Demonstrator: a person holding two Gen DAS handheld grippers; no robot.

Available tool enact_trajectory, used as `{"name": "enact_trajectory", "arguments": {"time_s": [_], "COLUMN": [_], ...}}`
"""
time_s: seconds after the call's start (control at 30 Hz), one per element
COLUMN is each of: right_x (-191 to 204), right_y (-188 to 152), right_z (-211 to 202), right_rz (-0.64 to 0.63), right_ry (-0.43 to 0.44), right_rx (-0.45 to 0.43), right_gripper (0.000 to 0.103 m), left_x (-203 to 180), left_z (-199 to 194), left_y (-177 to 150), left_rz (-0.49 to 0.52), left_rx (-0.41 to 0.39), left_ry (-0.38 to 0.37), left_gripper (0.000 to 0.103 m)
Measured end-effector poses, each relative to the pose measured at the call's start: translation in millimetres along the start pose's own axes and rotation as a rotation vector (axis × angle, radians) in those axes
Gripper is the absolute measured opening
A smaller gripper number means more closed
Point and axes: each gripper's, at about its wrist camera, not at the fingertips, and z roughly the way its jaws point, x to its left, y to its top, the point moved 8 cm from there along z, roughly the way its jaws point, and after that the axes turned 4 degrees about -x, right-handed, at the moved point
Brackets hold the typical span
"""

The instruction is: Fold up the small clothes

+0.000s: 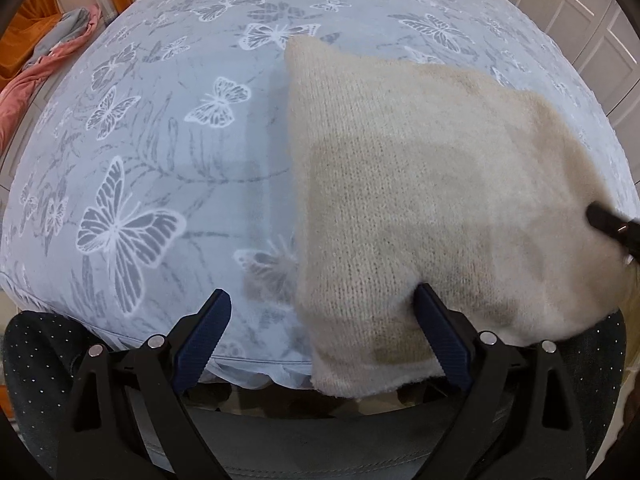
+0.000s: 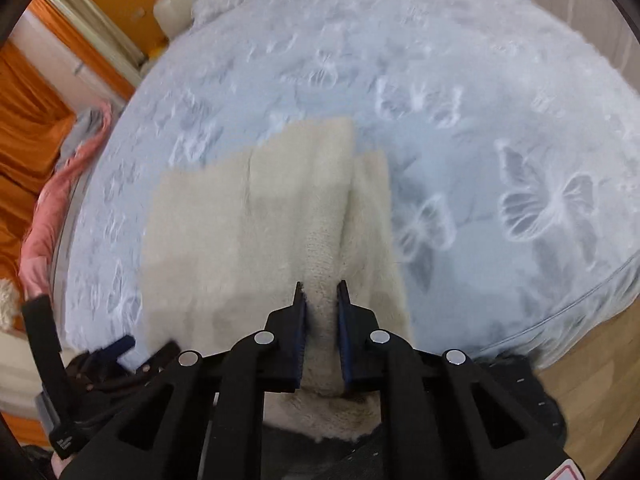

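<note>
Butterfly bedspread (image 1: 160, 168); right hand-held gripper (image 2: 321, 290) pinching cream knit (image 2: 240, 220).

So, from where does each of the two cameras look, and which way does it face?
Left wrist view: sits on the left gripper, facing steeply down at the cream knitted garment on the butterfly bedspread; its open fingers show, with the right gripper's tip at the right edge.
Right wrist view: sits on the right gripper, facing down; its fingers pinch a raised fold of the garment; the left gripper shows at lower left.
Both share the garment, the bedspread and the pink cloth.
</note>
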Motion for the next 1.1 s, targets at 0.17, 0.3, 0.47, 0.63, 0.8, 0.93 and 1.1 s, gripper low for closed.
{"name": "enact_trajectory", "arguments": {"time_s": [0.17,0.3,0.47,0.63,0.8,0.93,1.1], "right_x": [-19,-16,-7,2,30,88,49], "right_y": [-19,-6,-12,-32,-31,9,9], "right_z": [34,13,-21,-2,-4,-95,-77], "right_rz": [0.028,0.025,0.028,0.024,0.008,-0.027,-0.046], "right_ry": [-0.03,-0.03,-0.01,-0.01,0.078,0.373,0.225], "right_rx": [0.107,0.067,0.008,0.096,0.069,-0.108,-0.101], "right_gripper": [0.015,0.022,0.028,0.051,0.016,0.015,0.015], "left_x": [-8,-11,-17,-19,-3,24,30], "left_z": [-1,-6,-9,-15,-37,-65,-64], "left_y": [-1,0,0,-4,-6,-8,-13], "left_rz": [0.04,0.047,0.054,0.043,0.0,-0.061,-0.078], "left_rx": [-0.005,-0.012,-0.006,0.001,-0.028,-0.07,-0.059], "left_ry": [0.023,0.022,0.006,-0.018,-0.043,-0.053,-0.051], "left_gripper": [0.091,0.09,0.09,0.089,0.089,0.09,0.09]}}
